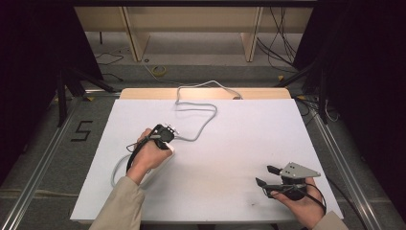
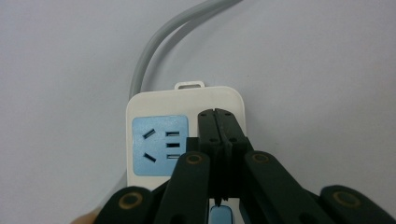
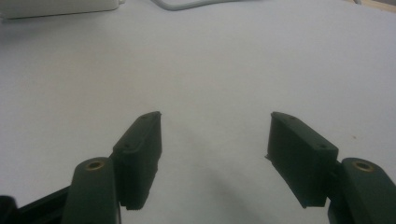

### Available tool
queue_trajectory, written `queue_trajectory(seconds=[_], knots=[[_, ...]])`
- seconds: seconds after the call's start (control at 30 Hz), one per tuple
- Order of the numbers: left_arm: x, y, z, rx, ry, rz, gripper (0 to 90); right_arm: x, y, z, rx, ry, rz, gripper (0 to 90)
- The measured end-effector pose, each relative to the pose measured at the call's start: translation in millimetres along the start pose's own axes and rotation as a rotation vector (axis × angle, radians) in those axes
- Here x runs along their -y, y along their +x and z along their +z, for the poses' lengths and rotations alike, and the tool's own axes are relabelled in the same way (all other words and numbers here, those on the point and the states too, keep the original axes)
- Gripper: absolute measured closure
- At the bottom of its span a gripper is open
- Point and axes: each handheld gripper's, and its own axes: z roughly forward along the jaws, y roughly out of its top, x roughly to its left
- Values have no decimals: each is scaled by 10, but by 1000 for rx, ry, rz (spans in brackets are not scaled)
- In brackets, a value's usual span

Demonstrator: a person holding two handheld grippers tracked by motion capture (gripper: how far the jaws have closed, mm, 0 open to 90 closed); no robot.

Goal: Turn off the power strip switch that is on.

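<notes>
Left gripper (image 2: 219, 114) sits over the white power strip (image 2: 154, 105), jaws pressed flat together with nothing pinched between them; the closed tips rest over the strip's top face just right of the blue socket panel (image 2: 159, 145); contact with the surface can't be confirmed. A second blue patch (image 2: 220, 215) shows lower down between the jaw arms, mostly hidden. The strip has a small hanging tab (image 2: 189, 85) at its far end, and the grey cord (image 2: 154, 56) leaves from there. In the high view the strip (image 1: 165, 160) lies on the white table (image 1: 230, 143) left of centre, largely covered by the left hand (image 1: 148, 155) and left gripper (image 1: 163, 134); the cord (image 1: 198, 108) loops toward the far edge of the table and over it. Right gripper (image 3: 215, 140) rests near the front right corner, well apart from the strip, jaws spread wide, bare table surface between them. In the high view the right gripper (image 1: 265, 175) points left, the right hand (image 1: 301, 201) wrapped round its body, grey three-cornered plate on top. The strip's edge (image 3: 56, 8) shows at the top left of the right gripper view, far from its jaws.
</notes>
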Motion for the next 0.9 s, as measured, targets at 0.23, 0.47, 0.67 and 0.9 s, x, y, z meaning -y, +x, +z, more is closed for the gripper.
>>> queue_trajectory(seconds=[0.23,0.47,0.67,0.9], knots=[[-2,16,0,13,2,-5,899,-2,4,1,-2,1,0,361],[21,57,-40,27,-5,-18,899,-4,6,12,2,2,2,361],[33,77,-54,30,-16,-21,899,-8,21,33,-2,6,-2,361],[20,41,-110,25,-76,-18,897,-6,10,32,0,7,1,361]])
